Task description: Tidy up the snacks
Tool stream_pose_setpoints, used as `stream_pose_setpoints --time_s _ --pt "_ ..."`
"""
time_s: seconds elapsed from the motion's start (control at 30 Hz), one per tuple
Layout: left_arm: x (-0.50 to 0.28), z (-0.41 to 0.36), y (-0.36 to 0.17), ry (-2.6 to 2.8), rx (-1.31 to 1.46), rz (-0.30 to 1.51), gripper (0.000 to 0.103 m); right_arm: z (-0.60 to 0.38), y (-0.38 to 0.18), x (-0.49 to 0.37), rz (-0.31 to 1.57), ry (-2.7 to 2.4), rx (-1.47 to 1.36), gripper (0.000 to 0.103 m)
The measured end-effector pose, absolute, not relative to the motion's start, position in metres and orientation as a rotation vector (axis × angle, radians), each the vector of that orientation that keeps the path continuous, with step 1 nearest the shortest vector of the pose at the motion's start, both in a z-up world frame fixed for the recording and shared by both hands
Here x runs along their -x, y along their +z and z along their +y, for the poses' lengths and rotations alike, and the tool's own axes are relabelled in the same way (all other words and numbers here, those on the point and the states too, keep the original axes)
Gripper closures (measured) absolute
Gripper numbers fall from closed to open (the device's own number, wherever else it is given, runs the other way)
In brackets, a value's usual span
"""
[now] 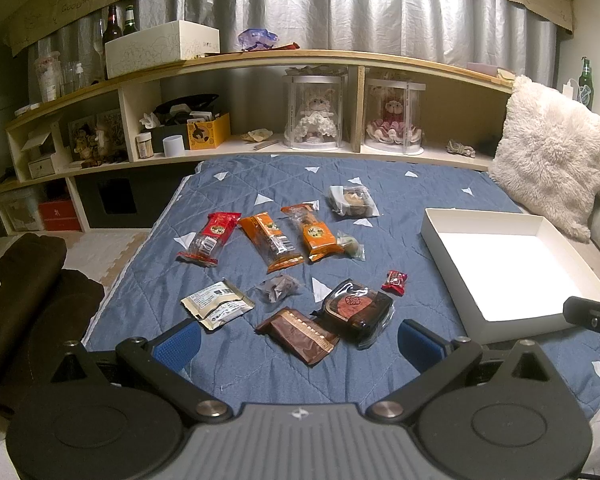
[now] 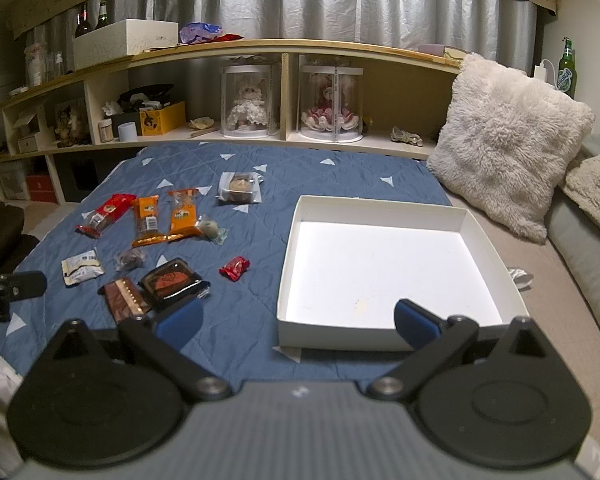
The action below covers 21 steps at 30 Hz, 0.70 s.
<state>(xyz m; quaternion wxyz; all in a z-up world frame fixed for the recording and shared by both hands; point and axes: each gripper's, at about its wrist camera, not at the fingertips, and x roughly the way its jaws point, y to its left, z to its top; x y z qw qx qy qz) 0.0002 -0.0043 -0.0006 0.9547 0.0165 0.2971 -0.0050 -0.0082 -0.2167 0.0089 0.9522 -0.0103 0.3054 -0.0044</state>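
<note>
Risk sitting in slippery wrappers: left hand-held gripper [image 1: 300,338] hanging wide open, empty, over brown wafer packet [image 1: 296,334] overlapping boxed mooncake [image 1: 358,306]; pinching both likely. Right hand-held gripper [image 2: 298,322] gaping empty too, near white box [image 2: 290,280].

We see 10 wrapped snacks scattered flat on the blue quilt, all at 9 o'clock of the white box [image 2: 485,240], which sits open and holds nothing. In the far row lie a red packet [image 1: 209,239], 2 orange packets [image 1: 271,243] [image 1: 315,232], a small greenish sweet [image 1: 351,245] and a clear-wrapped pastry [image 1: 353,201] at 12 o'clock. Nearer lie a white sachet [image 1: 217,305], a crumpled clear wrapper [image 1: 277,287], a brown bar [image 1: 297,334], a dark mooncake tray [image 1: 357,309] and a small red candy [image 1: 394,281].
</note>
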Motion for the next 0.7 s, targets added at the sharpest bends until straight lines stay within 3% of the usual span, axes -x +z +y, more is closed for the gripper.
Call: stream_pose_setpoints --time_s 0.7 --pt "-0.041 -0.007 0.011 0.077 -0.081 0.584 0.0 -0.206 0.009 -0.023 0.612 0.095 0.071 0.001"
